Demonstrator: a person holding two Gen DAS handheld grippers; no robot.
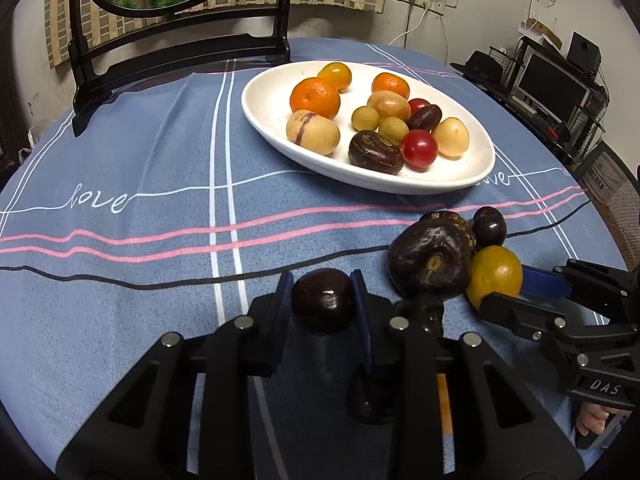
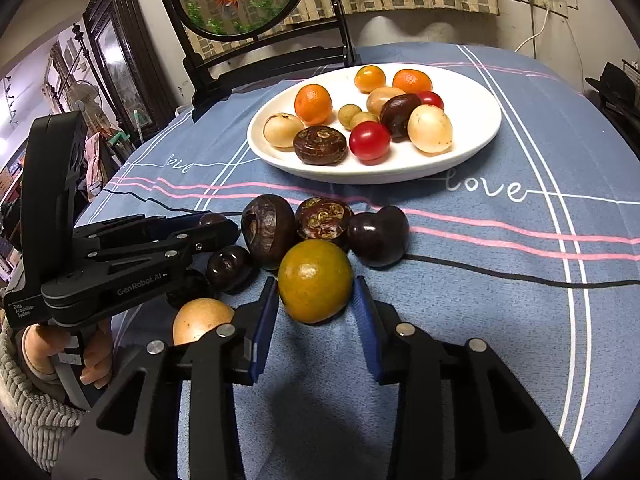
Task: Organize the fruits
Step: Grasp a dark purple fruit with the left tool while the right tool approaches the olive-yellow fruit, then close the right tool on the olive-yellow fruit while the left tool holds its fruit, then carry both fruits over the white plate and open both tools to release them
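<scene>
Left claw (image 1: 323, 298) pinching a dark chestnut (image 1: 323, 300), its underside hidden by the pads. Right claw (image 2: 316, 312) pinching a green-yellow citrus (image 2: 315, 280); beyond, dark fruits (image 2: 320, 220) clustered on the worktop (image 2: 500, 320). Behind the left claw, another dark fruit (image 2: 188, 288), mostly hidden.

Left gripper (image 1: 323, 300) angled downward, pads pressed on a dark chestnut (image 1: 323, 300). Right gripper (image 2: 316, 304) likewise angled, pads against a yellow-green citrus (image 2: 315, 281) between them.
</scene>
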